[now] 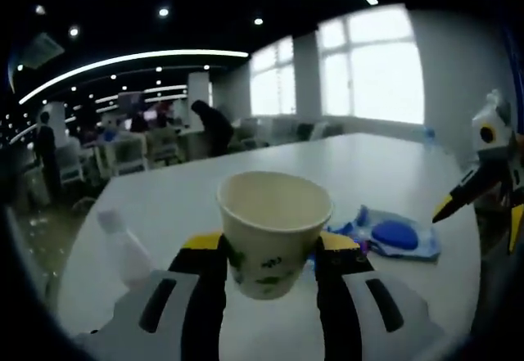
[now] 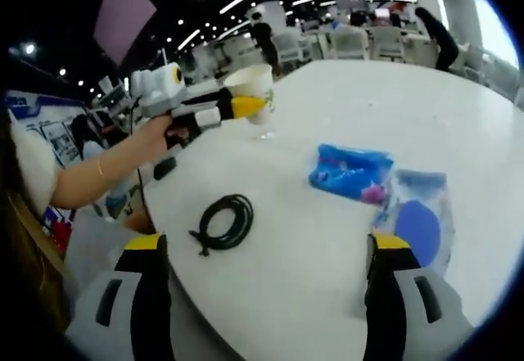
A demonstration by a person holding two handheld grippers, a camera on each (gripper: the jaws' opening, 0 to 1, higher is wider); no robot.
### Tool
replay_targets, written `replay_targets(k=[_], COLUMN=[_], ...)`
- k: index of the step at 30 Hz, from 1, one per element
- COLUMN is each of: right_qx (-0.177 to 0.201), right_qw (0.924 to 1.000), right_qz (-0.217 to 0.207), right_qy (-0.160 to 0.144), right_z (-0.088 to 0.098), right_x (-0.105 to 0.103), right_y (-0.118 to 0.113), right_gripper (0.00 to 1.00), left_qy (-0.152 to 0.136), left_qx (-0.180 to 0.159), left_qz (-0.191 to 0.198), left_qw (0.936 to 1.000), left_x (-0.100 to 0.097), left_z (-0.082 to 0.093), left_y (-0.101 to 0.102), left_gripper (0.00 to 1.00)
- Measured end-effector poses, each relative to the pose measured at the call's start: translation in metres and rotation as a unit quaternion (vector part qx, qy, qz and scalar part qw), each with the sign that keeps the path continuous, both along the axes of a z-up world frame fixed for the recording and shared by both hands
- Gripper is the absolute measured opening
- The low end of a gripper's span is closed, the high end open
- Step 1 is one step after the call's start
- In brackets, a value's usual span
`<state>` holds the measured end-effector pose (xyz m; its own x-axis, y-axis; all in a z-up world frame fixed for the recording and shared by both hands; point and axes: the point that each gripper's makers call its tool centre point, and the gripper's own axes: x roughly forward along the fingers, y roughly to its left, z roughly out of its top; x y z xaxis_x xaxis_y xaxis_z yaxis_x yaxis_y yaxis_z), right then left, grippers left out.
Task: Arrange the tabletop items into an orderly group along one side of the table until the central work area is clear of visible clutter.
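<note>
Two tongs: the left gripper (image 1: 270, 250) is clamped on the paper cup (image 1: 274, 232); too hard a squeeze may crush it. The right gripper (image 2: 266, 254) stands apart, with the black cable (image 2: 223, 223) between its jaws and the blue packet (image 2: 350, 172) ahead

A white paper cup (image 1: 274, 232) sits between the left gripper (image 1: 268, 254) jaws; right of it lies a blue plastic packet (image 1: 399, 236).

A matt paper cup (image 1: 274, 232) is seen. The table (image 2: 344, 107) looks smooth; glossy plastic packets (image 2: 352, 173) at three o'clock.
</note>
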<state>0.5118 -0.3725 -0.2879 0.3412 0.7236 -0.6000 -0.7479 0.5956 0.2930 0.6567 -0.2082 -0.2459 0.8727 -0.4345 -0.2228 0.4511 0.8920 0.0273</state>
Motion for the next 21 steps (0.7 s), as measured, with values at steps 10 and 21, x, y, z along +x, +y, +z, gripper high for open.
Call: replay_targets(k=[10, 21], right_qx=[-0.001, -0.011], right_qw=[0.9999, 0.9994], right_qz=[-0.01, -0.015], right_qy=[0.014, 0.029], right_z=[-0.011, -0.026], right_x=[0.009, 0.013], right_y=[-0.002, -0.007], right_gripper=[0.99, 0.98], left_qy=[0.008, 0.018], left_qx=[-0.008, -0.006], left_qz=[0.031, 0.061], left_qw=[0.9994, 0.998], left_x=[0.033, 0.054], left_z=[-0.021, -0.048], left_y=[0.015, 0.026], left_gripper=[0.4, 0.4])
